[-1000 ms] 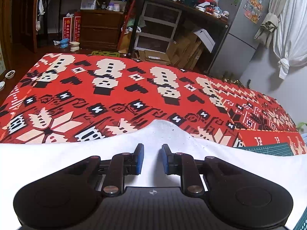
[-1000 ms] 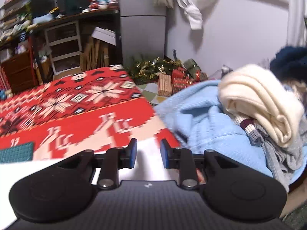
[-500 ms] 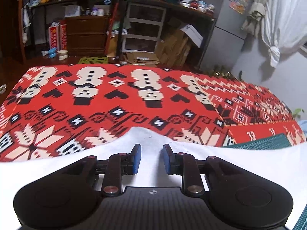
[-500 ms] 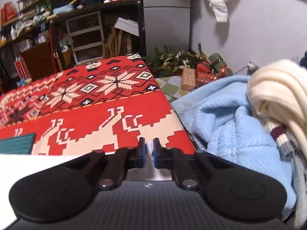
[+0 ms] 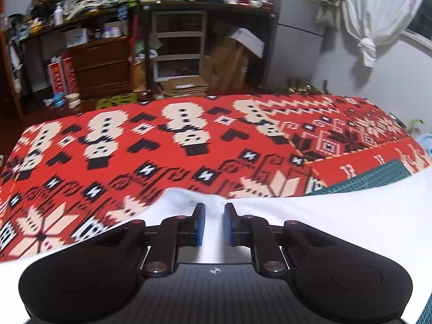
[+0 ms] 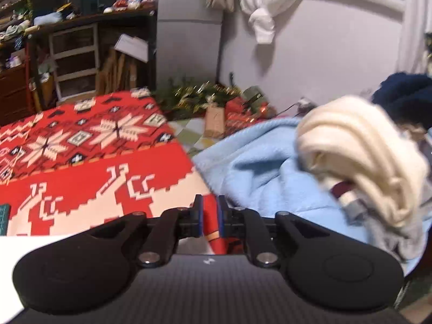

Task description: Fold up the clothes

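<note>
One white garment [image 5: 310, 224] lies across the near part of a red patterned blanket [image 5: 162, 151], its far edge raised in a small peak. The left gripper [image 5: 213, 222] has its fingers [image 5: 199, 224] parted, with white cloth lying in the gap; whether they pinch it cannot be told. The right gripper [image 6: 208, 216] has its fingers [image 6: 198, 216] narrowly apart with nothing between them, the red blanket visible through the gap; the white garment shows at the near left edge of that view.

One green cutting mat [image 5: 372, 176] lies partly under the garment's right side. One clothes pile sits right of the blanket: light blue fleece [image 6: 259, 167], cream knit [image 6: 359, 167], dark navy item [image 6: 405, 94].

Room: cluttered shelves [image 5: 108, 27], drawer unit [image 5: 178, 46], grey fridge [image 6: 189, 27], knotted white curtain [image 5: 361, 21].
</note>
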Demonstrator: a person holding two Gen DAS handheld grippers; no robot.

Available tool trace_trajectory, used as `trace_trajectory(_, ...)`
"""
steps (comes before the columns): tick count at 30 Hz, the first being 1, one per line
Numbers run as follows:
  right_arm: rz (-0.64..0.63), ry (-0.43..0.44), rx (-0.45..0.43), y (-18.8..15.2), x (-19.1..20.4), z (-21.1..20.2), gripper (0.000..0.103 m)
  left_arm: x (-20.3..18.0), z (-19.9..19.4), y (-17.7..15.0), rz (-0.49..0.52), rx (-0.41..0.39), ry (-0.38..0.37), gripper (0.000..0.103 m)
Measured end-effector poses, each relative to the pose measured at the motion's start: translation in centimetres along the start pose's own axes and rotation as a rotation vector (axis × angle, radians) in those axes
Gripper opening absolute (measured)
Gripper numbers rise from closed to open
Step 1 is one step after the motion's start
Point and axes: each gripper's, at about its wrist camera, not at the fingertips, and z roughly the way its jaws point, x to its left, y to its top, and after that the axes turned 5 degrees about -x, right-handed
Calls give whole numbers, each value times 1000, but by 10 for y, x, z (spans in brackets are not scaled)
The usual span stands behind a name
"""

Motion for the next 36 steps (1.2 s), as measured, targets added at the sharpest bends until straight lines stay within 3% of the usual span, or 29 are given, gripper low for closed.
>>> trace_trajectory(2, -2, 33, -28, 3, 9, -17, 12, -4, 7, 2, 19, 9, 1, 14)
trace_trajectory(4, -1, 120, -23, 2, 26, -34, 12, -7, 14, 3, 28, 13, 3, 13)
trace_trajectory(9, -81, 340, 77, -16, 92, -60, 12, -13, 12, 12, -67, 17, -45, 11)
trace_trajectory(12, -97, 409, 102, -30, 125, -66, 12, -34, 9, 10, -55, 35, -90, 11)
trace_trajectory(15, -144, 411, 90, -37, 151, -66, 13, -60, 12, 4, -30, 53, -110, 11)
trace_trajectory(17, -152, 405, 74, -37, 158, -63, 11, -76, 16, 2, -6, 45, -104, 17)
trace_trajectory(22, -64, 378, 81, -29, 144, -46, 12, -99, 26, 9, -22, 15, -87, 21)
trace_trajectory(27, -75, 447, 46, -28, 144, -67, 16, -127, 21, 15, -61, -16, -205, 21)
trace_trajectory(30, -125, 476, 47, -38, 159, -74, 18, -157, 25, 9, -58, 12, -292, 21)
trace_trajectory(36, -161, 470, 40, -47, 175, -71, 20, -215, 46, 10, -16, 35, -360, 21)
